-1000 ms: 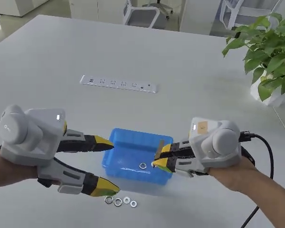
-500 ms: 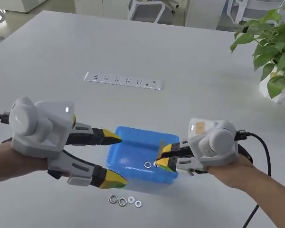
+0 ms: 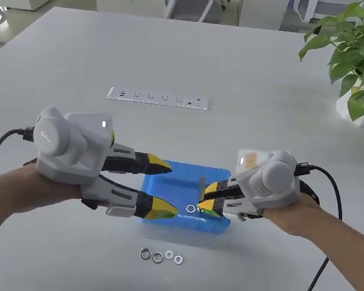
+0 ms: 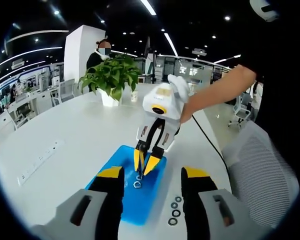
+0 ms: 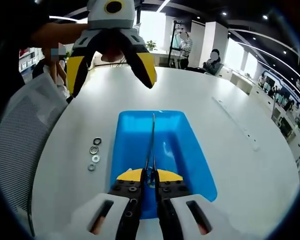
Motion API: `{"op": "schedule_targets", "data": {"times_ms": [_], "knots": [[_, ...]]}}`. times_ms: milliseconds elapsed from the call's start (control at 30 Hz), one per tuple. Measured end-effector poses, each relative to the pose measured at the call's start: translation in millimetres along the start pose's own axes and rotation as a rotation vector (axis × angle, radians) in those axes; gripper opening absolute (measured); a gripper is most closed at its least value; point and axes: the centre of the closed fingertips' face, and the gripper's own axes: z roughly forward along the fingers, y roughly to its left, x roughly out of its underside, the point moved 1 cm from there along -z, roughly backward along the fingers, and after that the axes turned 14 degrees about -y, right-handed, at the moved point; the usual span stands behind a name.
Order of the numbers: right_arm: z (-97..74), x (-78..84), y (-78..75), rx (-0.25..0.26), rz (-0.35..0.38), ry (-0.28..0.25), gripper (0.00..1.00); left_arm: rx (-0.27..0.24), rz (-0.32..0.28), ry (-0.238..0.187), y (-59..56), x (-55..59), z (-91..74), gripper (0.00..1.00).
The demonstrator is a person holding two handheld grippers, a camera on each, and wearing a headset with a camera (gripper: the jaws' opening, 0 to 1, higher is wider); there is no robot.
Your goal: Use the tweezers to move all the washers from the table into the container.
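The blue container [image 3: 213,177] sits at the table's near middle, with one washer [image 3: 190,208] lying inside it. A short row of several washers [image 3: 162,256] lies on the table in front of it. My right gripper [image 3: 203,200] is shut on the thin metal tweezers [image 3: 201,184], which reach out over the container's right half [image 5: 175,150]. The tweezers [image 5: 152,140] show nothing at their tip. My left gripper [image 3: 165,188] hovers open over the container's left edge, nothing between its jaws. In the left gripper view the right gripper [image 4: 149,161] hangs just above the washer [image 4: 137,184].
A white power strip [image 3: 159,98] lies further back on the table. A potted plant [image 3: 352,60] stands at the far right edge. A cable [image 3: 327,200] trails from the right gripper. People stand in the room beyond [image 5: 185,47].
My left gripper has moved right and up, from beside the loose washers to over the container's left edge. The right gripper and tweezers have hardly moved. The head camera has shifted.
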Motion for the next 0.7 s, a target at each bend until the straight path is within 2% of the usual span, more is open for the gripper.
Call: {"op": "schedule_targets", "data": {"times_ms": [167, 267, 400, 700], "knots": [[-0.7, 0.7, 0.8, 0.001, 0.004, 0.001, 0.09, 0.026, 0.033, 0.003, 5.5, -3.7, 12.2, 0.37], [-1.8, 0.8, 1.5, 0.002, 0.005, 0.003, 0.09, 0.043, 0.068, 0.018, 9.2, -3.4, 20.8, 0.3], [-2.1, 1.2, 1.3, -0.001, 0.002, 0.008, 0.09, 0.076, 0.093, 0.027, 9.6, -3.3, 30.5, 0.23], [-1.3, 1.0, 2.3, -0.008, -0.007, 0.016, 0.09, 0.136, 0.141, 0.065, 9.4, 1.0, 45.6, 0.14]]}}
